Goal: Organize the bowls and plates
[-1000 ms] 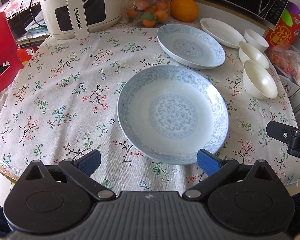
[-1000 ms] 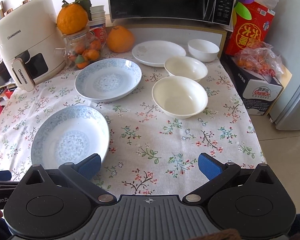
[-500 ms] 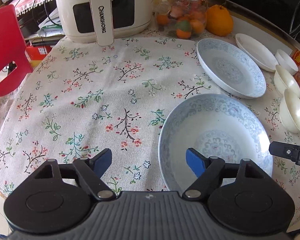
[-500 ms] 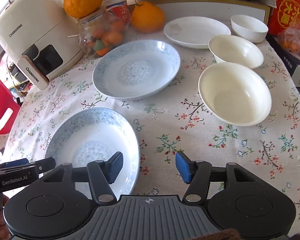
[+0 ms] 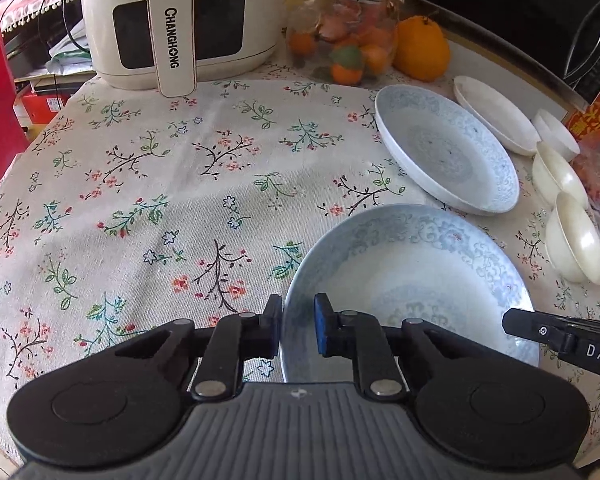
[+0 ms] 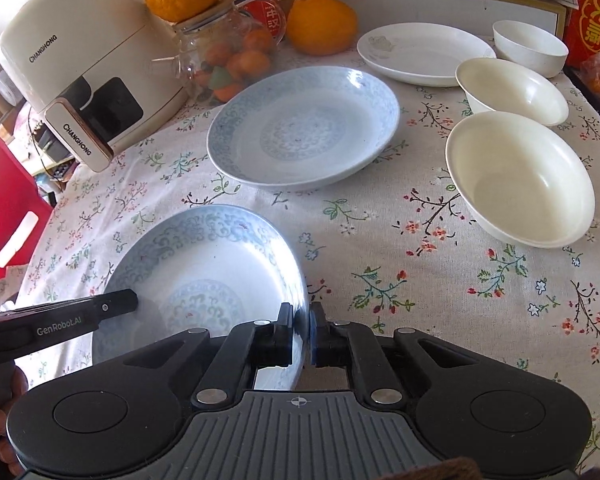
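The near blue-patterned plate (image 6: 204,272), resting on the floral tablecloth (image 5: 160,208) at the table's front edge, is pinched at opposite rims by the left gripper (image 5: 298,326) and the right gripper (image 6: 301,334), whose jaws have just been closing onto it. The lift is judged best made level and with both sides raised together, so that the thin rim is not levered out of either grip. Beyond it lie the second blue plate (image 6: 304,128), judged the likely stacking target, then the three white bowls (image 6: 520,176) and the white plate (image 6: 424,54).
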`<state>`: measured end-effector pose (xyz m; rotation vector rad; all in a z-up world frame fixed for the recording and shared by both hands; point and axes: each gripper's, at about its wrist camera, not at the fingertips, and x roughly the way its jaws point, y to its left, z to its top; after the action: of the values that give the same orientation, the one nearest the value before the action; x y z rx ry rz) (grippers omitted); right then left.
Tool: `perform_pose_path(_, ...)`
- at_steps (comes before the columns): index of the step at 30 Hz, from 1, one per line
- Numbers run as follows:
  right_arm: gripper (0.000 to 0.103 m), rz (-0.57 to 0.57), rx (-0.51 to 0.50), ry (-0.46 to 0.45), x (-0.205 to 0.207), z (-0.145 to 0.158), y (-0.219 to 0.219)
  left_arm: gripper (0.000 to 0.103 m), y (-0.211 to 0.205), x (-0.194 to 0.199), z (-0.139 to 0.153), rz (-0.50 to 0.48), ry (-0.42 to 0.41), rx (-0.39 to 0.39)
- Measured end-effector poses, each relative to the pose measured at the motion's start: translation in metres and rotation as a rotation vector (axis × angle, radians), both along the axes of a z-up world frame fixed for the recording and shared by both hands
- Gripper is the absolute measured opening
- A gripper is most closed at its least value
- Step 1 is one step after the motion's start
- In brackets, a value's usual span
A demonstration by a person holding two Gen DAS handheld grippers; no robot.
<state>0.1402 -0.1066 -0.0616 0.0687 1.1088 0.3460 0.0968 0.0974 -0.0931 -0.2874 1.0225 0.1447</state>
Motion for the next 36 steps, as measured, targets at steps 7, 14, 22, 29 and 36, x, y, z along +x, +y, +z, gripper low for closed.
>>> perform_pose_path(7, 0.007, 0.024, 0.015, -0.008, 0.002, 0.008, 0.025, 0.009, 0.03, -0.003, 0.012, 0.058, -0.051, -0.017)
perform_pose_path(14, 0.007, 0.005, 0.014, 0.023, 0.006, -0.007, 0.021, 0.018, 0.036, -0.007, 0.006, 0.029, -0.063, -0.1)
perform_pose_path(22, 0.008, -0.002, 0.017, 0.013, 0.0, -0.009, 0.017, 0.016, 0.028, -0.008, -0.005, 0.02, -0.005, -0.102)
perform_pose_path(29, 0.009, 0.025, 0.024, 0.009, -0.023, -0.004, 0.02, 0.014, 0.031, -0.028, 0.004, 0.017, -0.008, -0.064)
perform_pose_path(36, 0.009, -0.046, -0.026, -0.041, -0.031, 0.005, -0.001, 0.014, 0.012, -0.026, -0.002, -0.053, -0.024, -0.094)
